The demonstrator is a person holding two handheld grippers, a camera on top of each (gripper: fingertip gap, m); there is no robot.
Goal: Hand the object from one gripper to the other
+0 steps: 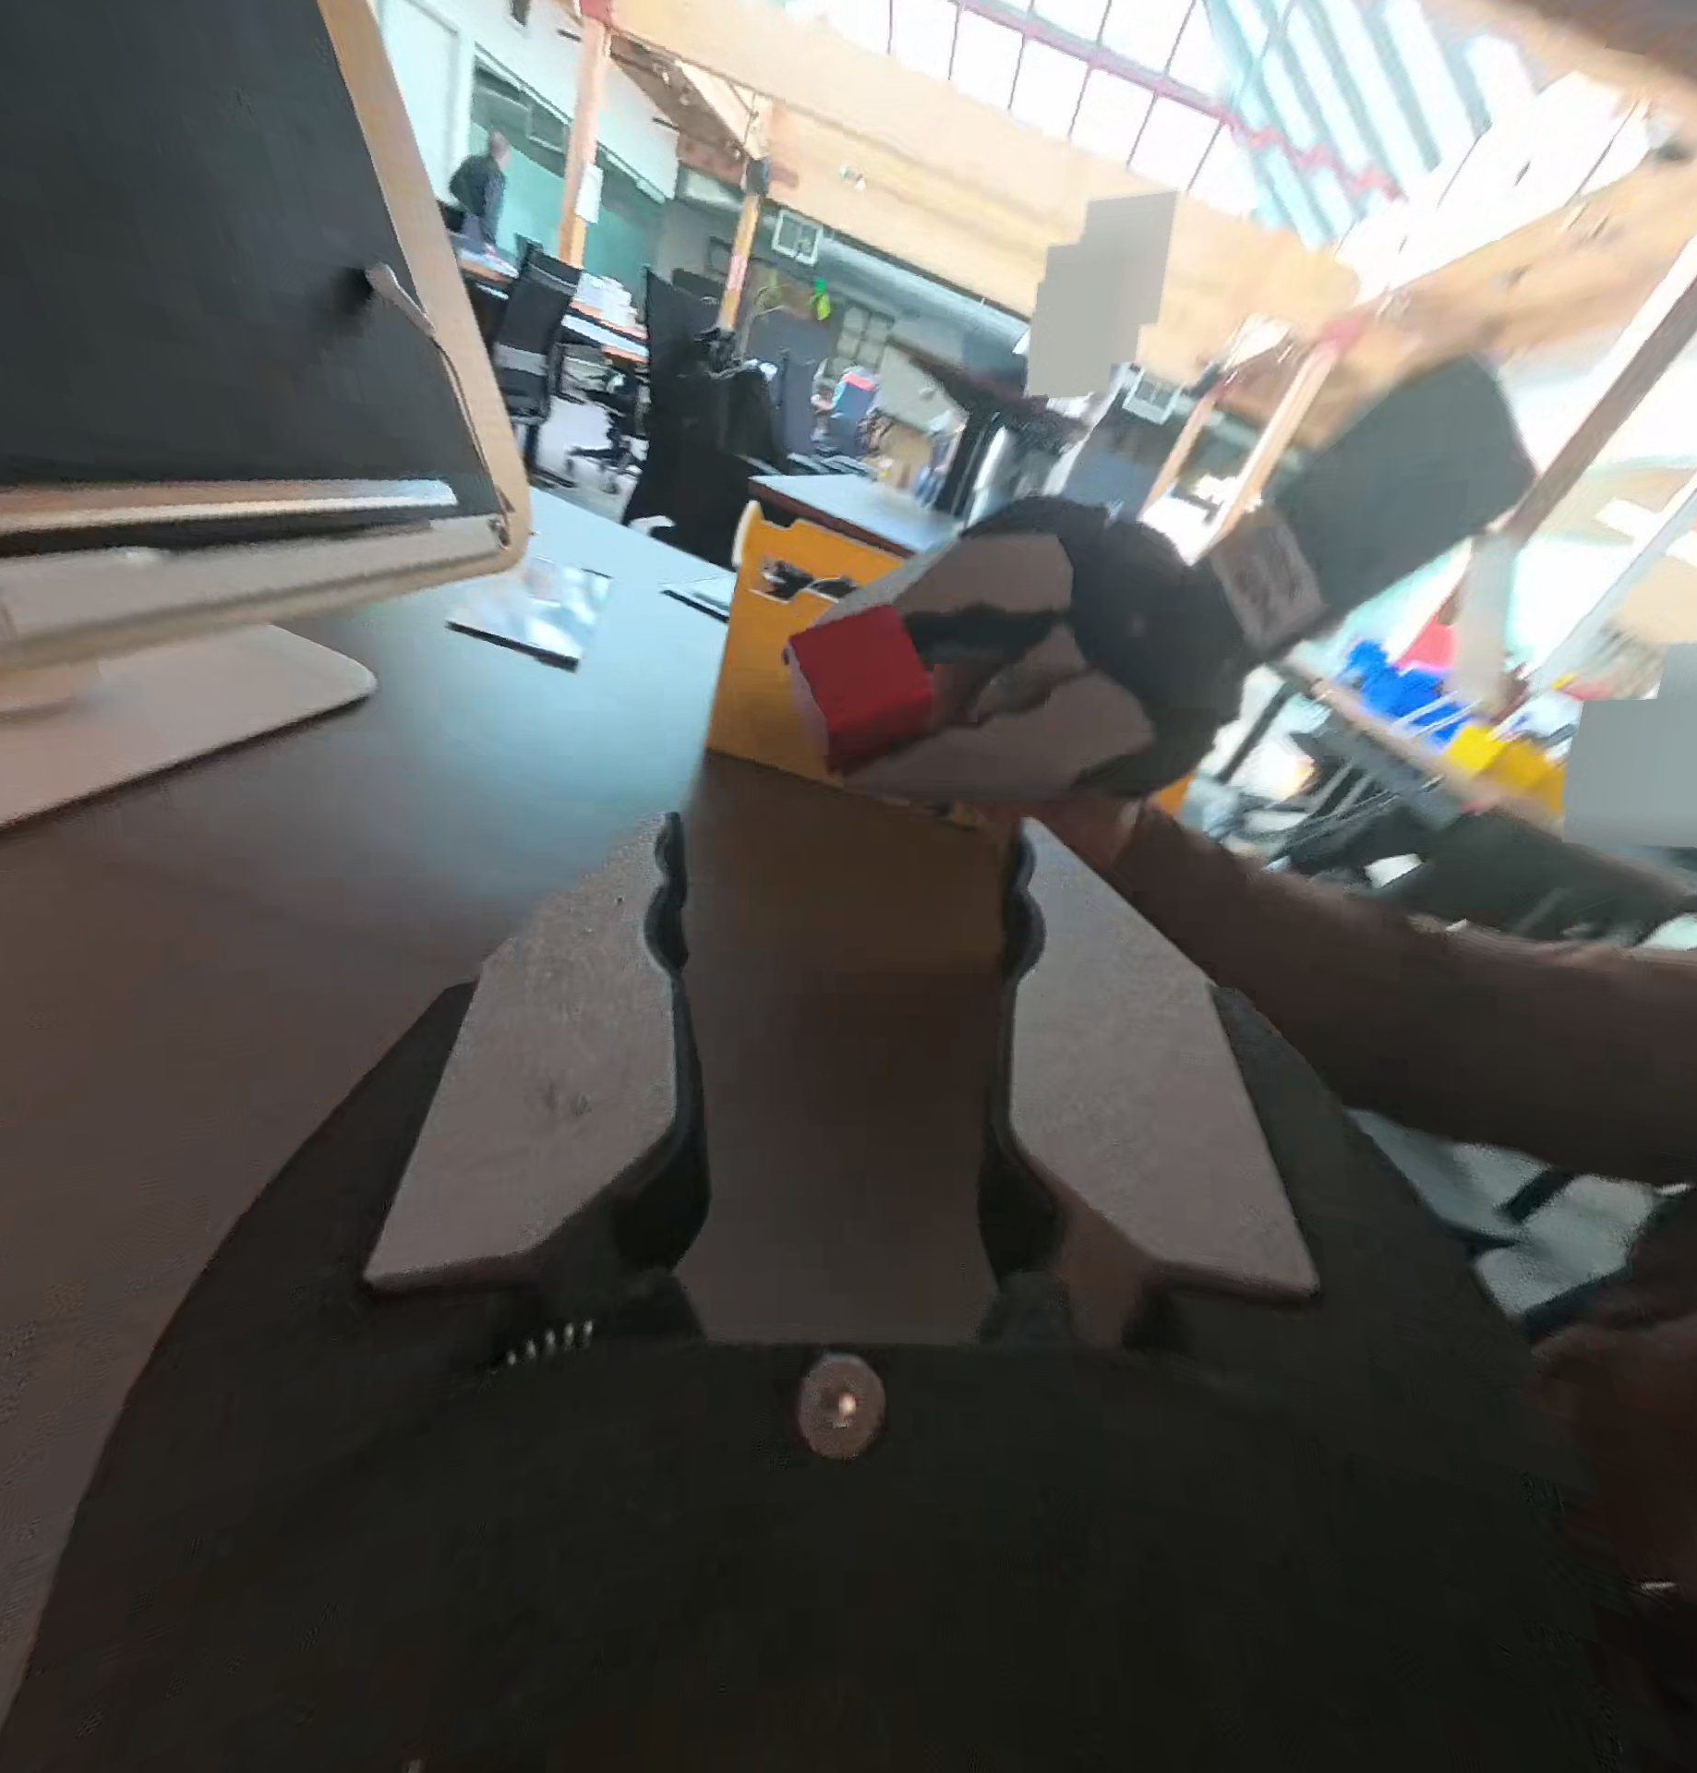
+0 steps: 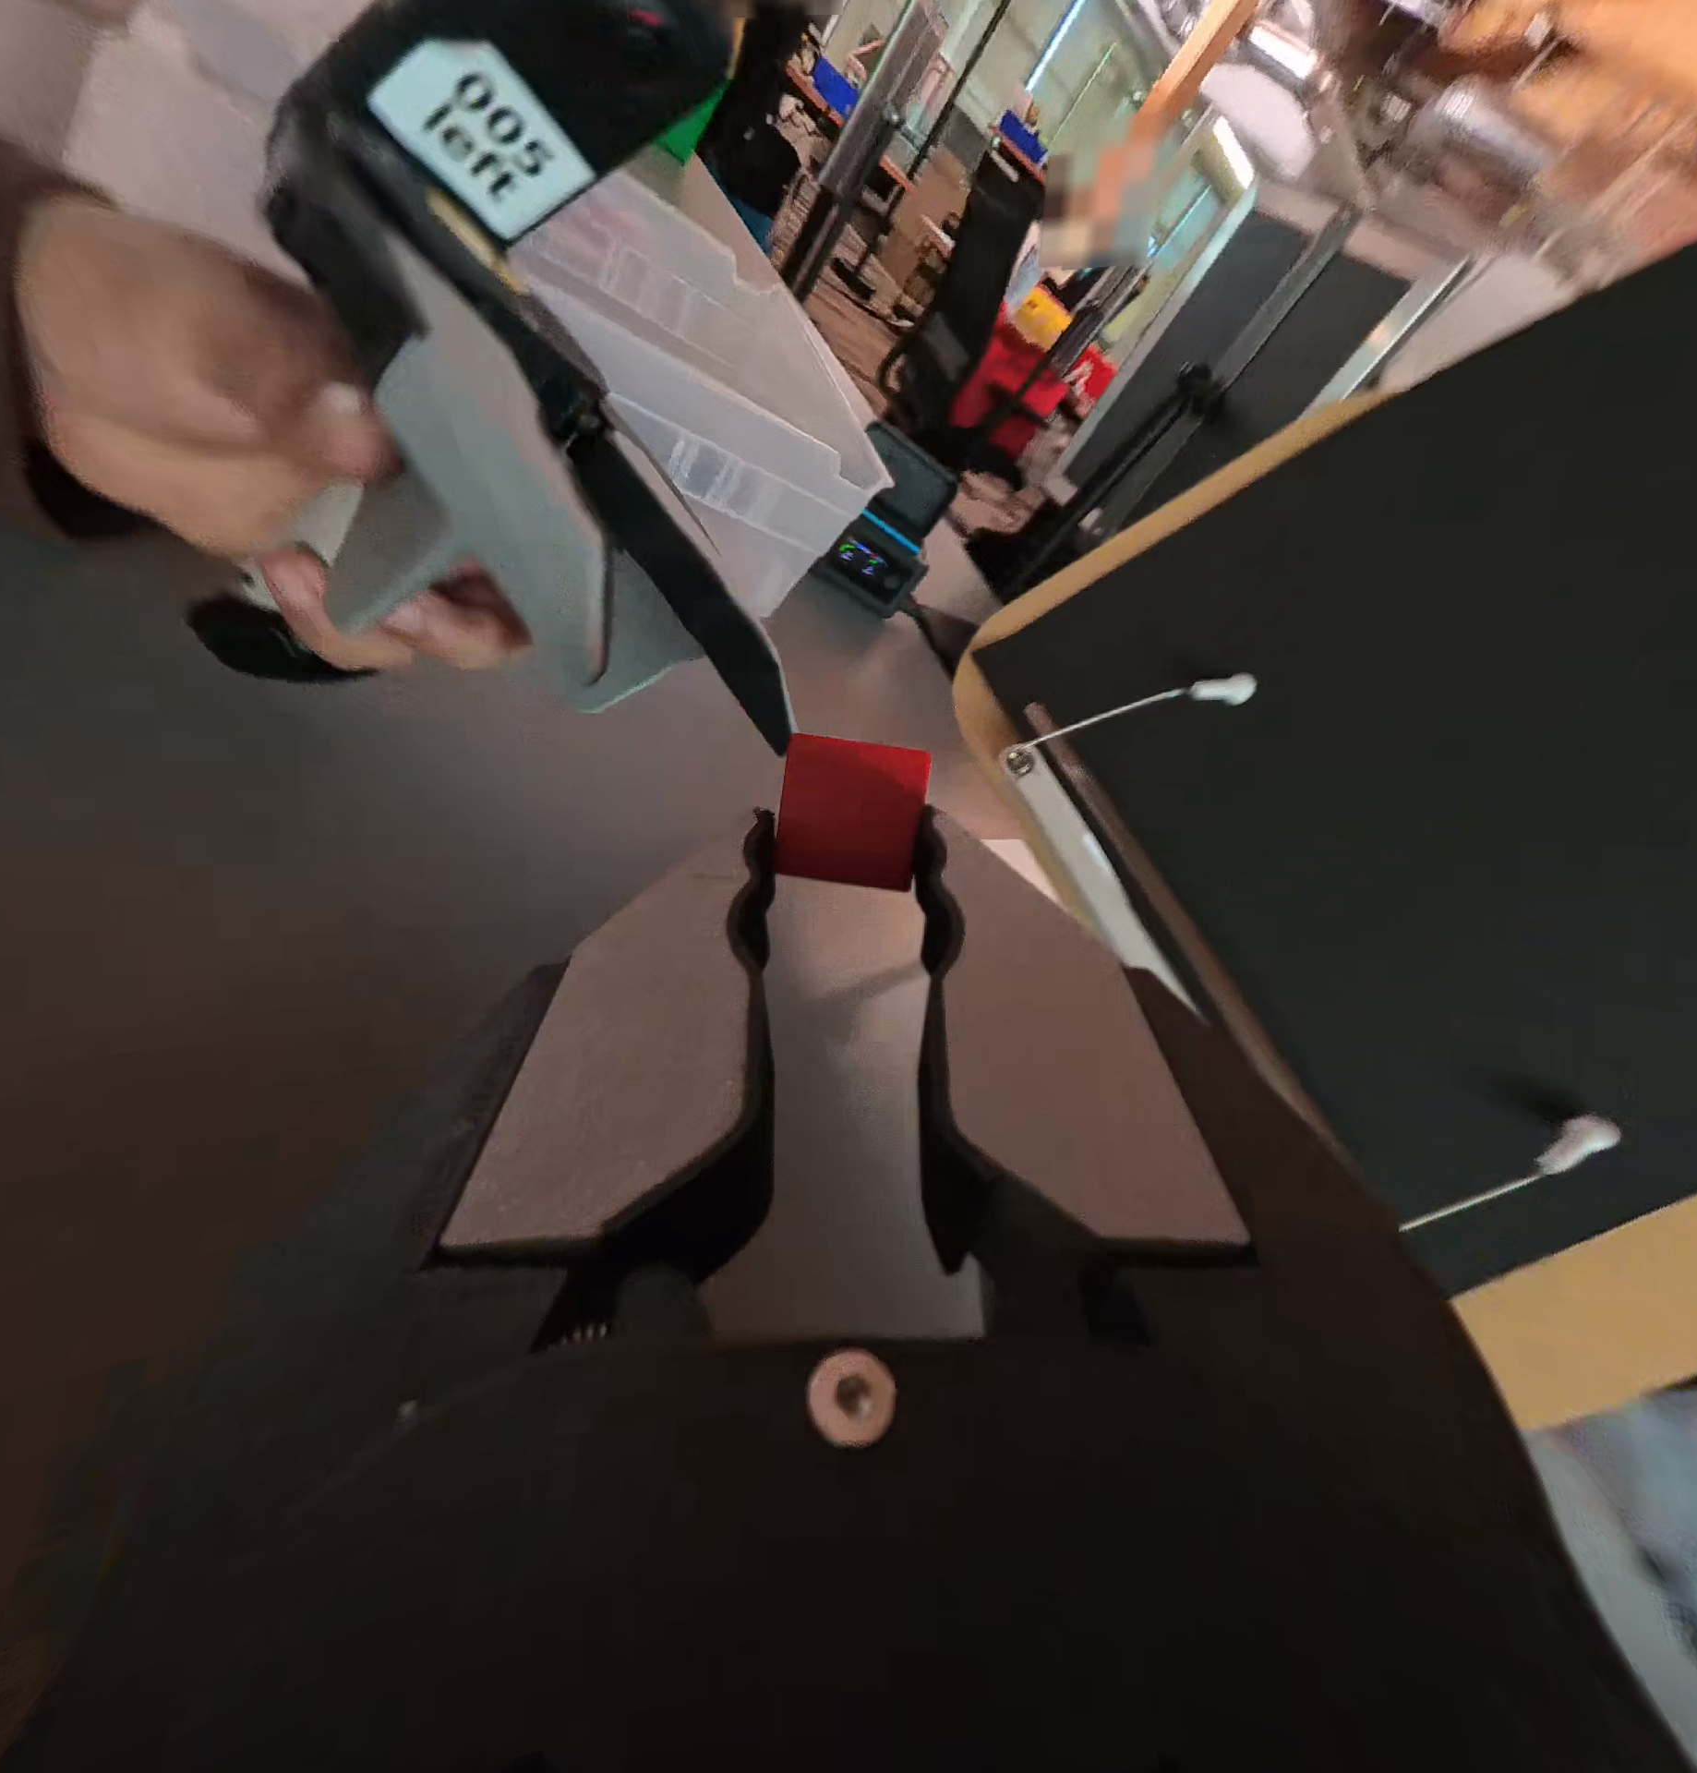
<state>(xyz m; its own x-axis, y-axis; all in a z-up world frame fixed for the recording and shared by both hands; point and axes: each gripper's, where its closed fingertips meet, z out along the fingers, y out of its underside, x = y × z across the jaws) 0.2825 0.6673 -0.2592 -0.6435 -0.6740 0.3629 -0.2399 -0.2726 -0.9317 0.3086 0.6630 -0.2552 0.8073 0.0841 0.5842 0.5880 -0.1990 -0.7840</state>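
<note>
- While the left wrist view takes in a monitor (image 1: pixel 202 288) at far left on the dark table (image 1: pixel 394 815), a yellow bin (image 1: pixel 777 652) mid-frame and an open workshop behind, the right wrist view shows none of these; it has a clear plastic bin (image 2: pixel 730 384) and a small device with a lit screen (image 2: pixel 873 556) instead.
- Left gripper (image 1: pixel 845 844): fingers spread wide, nothing between them. Seen from the right wrist view, it is held in a hand (image 2: pixel 202 403), one fingertip just beside the cube's upper left corner; contact cannot be told.
- Red cube (image 2: pixel 849 815): pinched between the tips of the right gripper (image 2: pixel 845 835), off the table. From the left wrist view the cube (image 1: pixel 859 686) sits up and right of the empty fingers, apart from them.
- Right gripper (image 1: pixel 912 691) enters from the right, a sleeved arm (image 1: pixel 1401 1007) behind it.
- Count: one cube, two grippers, one monitor, one yellow bin, one clear bin.
</note>
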